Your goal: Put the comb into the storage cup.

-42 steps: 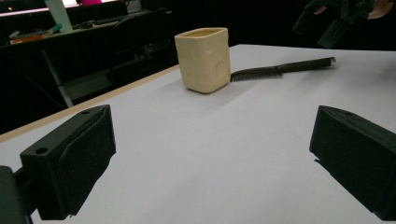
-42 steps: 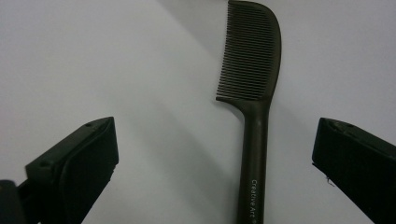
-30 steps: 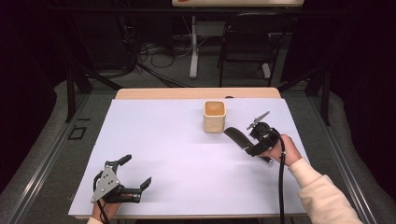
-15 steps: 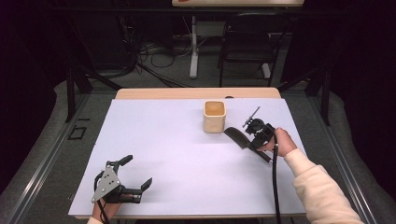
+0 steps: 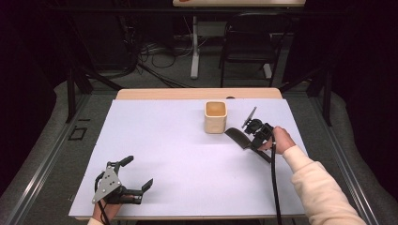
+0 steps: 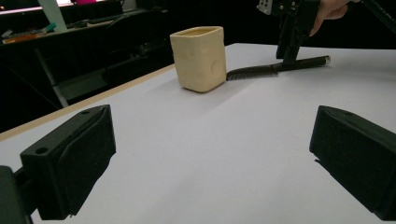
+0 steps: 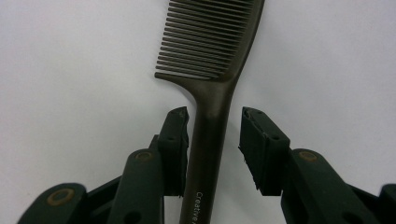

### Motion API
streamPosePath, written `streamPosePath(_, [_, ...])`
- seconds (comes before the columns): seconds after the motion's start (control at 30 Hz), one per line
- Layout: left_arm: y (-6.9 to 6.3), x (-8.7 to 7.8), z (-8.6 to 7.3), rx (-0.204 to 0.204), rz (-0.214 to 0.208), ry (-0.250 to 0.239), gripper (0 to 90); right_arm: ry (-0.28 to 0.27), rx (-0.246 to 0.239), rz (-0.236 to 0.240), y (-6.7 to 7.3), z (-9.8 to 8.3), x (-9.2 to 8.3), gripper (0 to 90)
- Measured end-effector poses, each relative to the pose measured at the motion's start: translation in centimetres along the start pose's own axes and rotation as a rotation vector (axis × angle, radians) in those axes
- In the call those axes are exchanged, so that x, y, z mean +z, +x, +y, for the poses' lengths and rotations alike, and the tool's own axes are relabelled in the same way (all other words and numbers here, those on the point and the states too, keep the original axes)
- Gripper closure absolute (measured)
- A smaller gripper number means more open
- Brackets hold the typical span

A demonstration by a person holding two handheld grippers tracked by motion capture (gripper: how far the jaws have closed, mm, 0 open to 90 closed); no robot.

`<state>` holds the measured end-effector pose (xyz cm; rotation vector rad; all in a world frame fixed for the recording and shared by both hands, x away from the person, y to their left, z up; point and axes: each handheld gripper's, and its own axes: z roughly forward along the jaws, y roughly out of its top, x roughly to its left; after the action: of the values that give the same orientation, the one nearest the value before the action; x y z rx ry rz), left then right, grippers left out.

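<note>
Your right gripper [image 7: 215, 135] came down over the comb [image 7: 212, 65], which lay flat on the white surface [image 5: 169, 140] just right of the cup [image 5: 216, 117], its teeth end nearest the cup. The fingers [image 7: 175, 144] had just been closing with the handle between them: one finger lay against the handle, while a gap showed at the other, so nothing was clamped yet. In the left gripper view the comb's teeth appeared to touch the cup's base. Your left gripper [image 5: 133, 176] rested at the near left corner of the surface, well apart from the cup, its fingers [image 6: 74, 158] spread wide with only bare surface between them.
</note>
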<state>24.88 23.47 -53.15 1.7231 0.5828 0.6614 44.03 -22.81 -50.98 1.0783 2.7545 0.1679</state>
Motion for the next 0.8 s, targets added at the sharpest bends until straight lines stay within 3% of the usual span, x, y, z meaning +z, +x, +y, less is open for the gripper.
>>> streamPosePath(0.43, [0.0, 0.1, 0.0, -0.003, -0.006, 0.004, 0.3, 0.044, 0.011, 0.011, -0.5, 0.2, 0.9, 62.9])
streamPosePath(0.8, [0.0, 0.1, 0.0, -0.001, -0.006, 0.007, 0.3, 0.037, 0.056, 0.053, -0.6, 0.1, 1.6, 68.2])
